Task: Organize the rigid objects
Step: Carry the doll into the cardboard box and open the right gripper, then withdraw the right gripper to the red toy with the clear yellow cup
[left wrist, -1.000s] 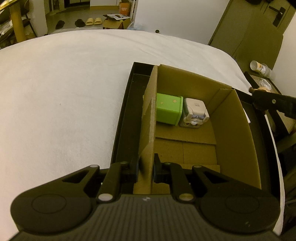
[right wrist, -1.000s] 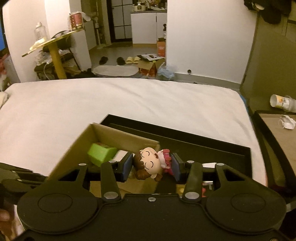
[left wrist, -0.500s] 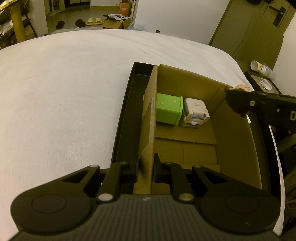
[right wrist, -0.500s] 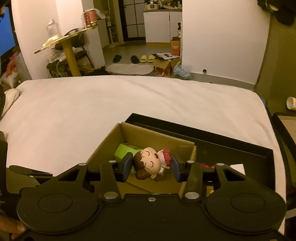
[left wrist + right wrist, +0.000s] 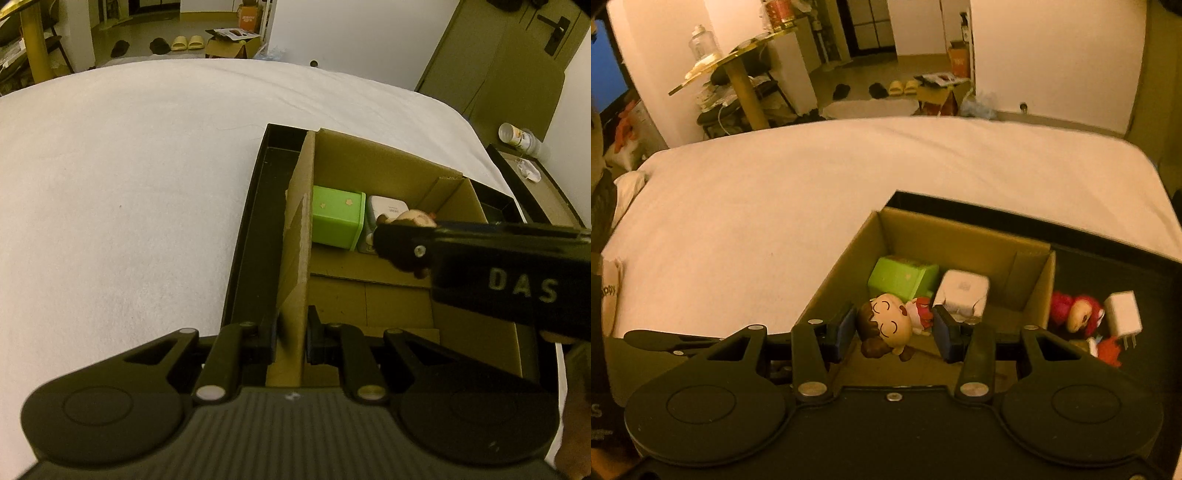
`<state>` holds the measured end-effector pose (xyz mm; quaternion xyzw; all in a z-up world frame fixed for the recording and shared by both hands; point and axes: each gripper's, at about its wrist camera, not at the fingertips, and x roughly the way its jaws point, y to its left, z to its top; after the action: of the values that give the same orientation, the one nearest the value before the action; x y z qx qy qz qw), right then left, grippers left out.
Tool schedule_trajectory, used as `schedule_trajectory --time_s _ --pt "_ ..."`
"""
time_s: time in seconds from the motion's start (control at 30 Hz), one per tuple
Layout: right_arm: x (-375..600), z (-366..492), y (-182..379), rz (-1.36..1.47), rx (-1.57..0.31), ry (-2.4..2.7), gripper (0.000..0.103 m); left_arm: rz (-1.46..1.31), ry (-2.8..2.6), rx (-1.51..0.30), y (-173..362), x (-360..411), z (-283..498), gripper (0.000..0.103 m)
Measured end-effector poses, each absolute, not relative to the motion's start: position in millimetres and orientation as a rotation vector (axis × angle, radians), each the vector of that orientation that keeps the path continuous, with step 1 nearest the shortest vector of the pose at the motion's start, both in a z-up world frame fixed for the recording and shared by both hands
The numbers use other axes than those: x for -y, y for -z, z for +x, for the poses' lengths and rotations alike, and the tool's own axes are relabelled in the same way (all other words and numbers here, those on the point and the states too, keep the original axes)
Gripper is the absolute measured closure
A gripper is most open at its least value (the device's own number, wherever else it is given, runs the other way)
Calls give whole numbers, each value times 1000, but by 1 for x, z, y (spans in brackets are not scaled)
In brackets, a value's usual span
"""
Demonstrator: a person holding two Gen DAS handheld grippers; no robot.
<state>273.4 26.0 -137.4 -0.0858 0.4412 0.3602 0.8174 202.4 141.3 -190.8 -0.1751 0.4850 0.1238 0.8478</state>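
A brown cardboard box [image 5: 376, 166] [image 5: 960, 230] sits in a black tray [image 5: 258, 206] [image 5: 1108, 236] on a white bed. Inside, at the far wall, stand a green cube [image 5: 338, 219] [image 5: 903, 277] and a white charger [image 5: 386, 205] [image 5: 964, 286]. My left gripper [image 5: 291, 338] is shut on the box's left wall. My right gripper [image 5: 894, 332] is shut on a cartoon doll figurine [image 5: 888, 326] with brown hair and a red dress, held over the box interior. In the left wrist view the figurine [image 5: 415, 218] peeks above the right gripper's black body.
Right of the box, in the tray, lie a red plush toy [image 5: 1076, 312] and a white plug adapter [image 5: 1123, 314]. A nightstand with a cup [image 5: 519, 136] stands at the right of the bed. The white sheet [image 5: 757, 206] spreads far to the left.
The right gripper has carried the figurine leftward and down, from beside the box's right wall to over its inside. The left gripper and box have stayed still.
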Motion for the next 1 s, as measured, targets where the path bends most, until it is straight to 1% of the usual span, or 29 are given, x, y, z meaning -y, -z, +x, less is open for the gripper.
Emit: schedule_trajectory --time_s 0.53,0.8,1.0 --pt "-32 275 166 -114 -1081 -677 58 -372 -270 -1020 189 -141 202 90" --pt "-40 278 169 -113 -1091 -657 59 -380 -261 -1019 189 -143 201 90" --pt "-30 279 161 -87 -1068 -669 59 -378 -261 -1019 189 -142 201 90"
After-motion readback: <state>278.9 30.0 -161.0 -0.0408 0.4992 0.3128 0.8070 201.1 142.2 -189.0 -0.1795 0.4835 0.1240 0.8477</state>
